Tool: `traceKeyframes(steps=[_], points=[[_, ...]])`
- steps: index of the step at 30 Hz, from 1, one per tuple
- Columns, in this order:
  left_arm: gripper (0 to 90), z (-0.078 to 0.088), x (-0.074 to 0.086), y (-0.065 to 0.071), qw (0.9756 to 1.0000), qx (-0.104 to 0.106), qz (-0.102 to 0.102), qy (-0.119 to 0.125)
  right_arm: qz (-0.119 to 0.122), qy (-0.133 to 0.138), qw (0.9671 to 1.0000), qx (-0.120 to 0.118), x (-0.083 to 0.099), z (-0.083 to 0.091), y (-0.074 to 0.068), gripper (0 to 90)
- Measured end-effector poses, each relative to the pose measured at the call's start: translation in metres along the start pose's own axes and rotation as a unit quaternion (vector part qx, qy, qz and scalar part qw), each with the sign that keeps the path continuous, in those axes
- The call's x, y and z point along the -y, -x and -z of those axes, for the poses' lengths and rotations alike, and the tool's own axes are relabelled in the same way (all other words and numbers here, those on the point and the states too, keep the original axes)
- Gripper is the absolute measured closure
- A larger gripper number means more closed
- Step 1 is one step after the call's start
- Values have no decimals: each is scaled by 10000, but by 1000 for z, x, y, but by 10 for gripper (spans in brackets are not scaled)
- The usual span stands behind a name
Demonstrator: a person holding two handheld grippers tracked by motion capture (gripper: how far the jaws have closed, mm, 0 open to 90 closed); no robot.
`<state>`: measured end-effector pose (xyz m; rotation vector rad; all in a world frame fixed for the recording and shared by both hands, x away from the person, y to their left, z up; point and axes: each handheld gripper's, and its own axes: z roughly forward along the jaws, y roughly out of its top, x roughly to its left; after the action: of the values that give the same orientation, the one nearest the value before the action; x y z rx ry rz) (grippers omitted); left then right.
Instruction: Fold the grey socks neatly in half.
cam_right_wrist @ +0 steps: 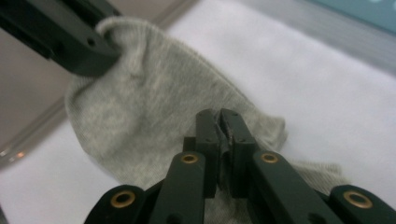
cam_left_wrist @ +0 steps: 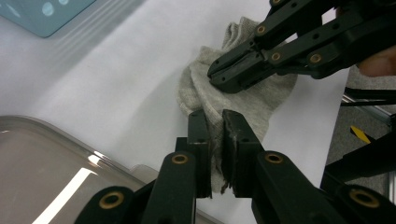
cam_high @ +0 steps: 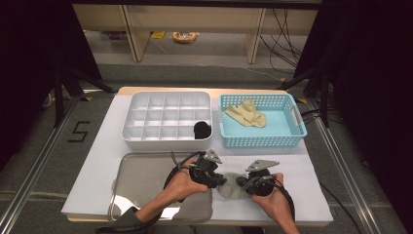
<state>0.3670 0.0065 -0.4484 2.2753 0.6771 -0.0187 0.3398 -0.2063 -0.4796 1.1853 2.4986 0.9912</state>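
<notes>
From the high view, the grey sock point(cam_high: 232, 187) lay on the white table point(cam_high: 92, 170) cover near the front edge, just right of the metal tray point(cam_high: 146, 180), with the left hand-held gripper point(cam_high: 221, 180) and the right hand-held gripper point(cam_high: 240, 182) meeting over it from either side. That view did not make clear how the jaws stood on the fabric; the gripper views did.

The left gripper view showed the left hand-held gripper point(cam_left_wrist: 215, 135) nearly closed, its jaws pinching a fold at one edge of the grey sock point(cam_left_wrist: 233, 100), with cloth pulled down between the pads. Farther off, the right hand-held gripper point(cam_left_wrist: 218, 74) bit into the opposite side of the sock. A rounded corner of the tray point(cam_left_wrist: 56, 158) sat close beside.

The right gripper view showed the right hand-held gripper point(cam_right_wrist: 218, 126) likewise almost closed on a thin pinch of the grey sock point(cam_right_wrist: 140, 121), while the left hand-held gripper point(cam_right_wrist: 105, 58) clamped the sock's cuff end at upper left.

The high view alone gave the wider layout: a white divided organiser point(cam_high: 168, 117) with a black rolled sock point(cam_high: 202, 129) in a front compartment, and a blue basket point(cam_high: 260, 139) holding a cream sock point(cam_high: 246, 114).
</notes>
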Motion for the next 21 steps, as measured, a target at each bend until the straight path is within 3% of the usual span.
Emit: traceKeyframes(steps=[1,3,5,6,9,11,13,15,16,20,21], points=[[813,-1,0,-1,10000,27,16,7,-52,-105,9999,-42,0,1,0,869],[814,0,0,1,10000,11,10,52,-5,65,10000,-46,1,0,1,867],[814,0,0,2,10000,19,11,71,55,28,10000,-37,0,2,2,863],[814,0,-1,3,10000,-17,12,95,-103,77,9999,-22,0,10,1,858],[814,1,-3,3,9999,54,76,142,-41,172,9998,24,1,18,4,859],[813,1,-4,4,9999,57,47,148,-127,183,9997,35,5,31,5,861],[813,0,-5,5,9998,48,95,155,-86,262,9996,72,7,31,6,860],[813,-2,-8,8,9997,80,140,202,-130,266,9995,105,9,37,10,859],[813,-4,-9,9,9995,110,176,232,-298,256,9992,116,9,41,10,857],[815,-10,-15,14,9992,103,234,322,-187,536,9981,235,12,50,23,850],[815,-12,-18,16,9992,81,222,307,-288,554,9977,271,12,54,24,849]])
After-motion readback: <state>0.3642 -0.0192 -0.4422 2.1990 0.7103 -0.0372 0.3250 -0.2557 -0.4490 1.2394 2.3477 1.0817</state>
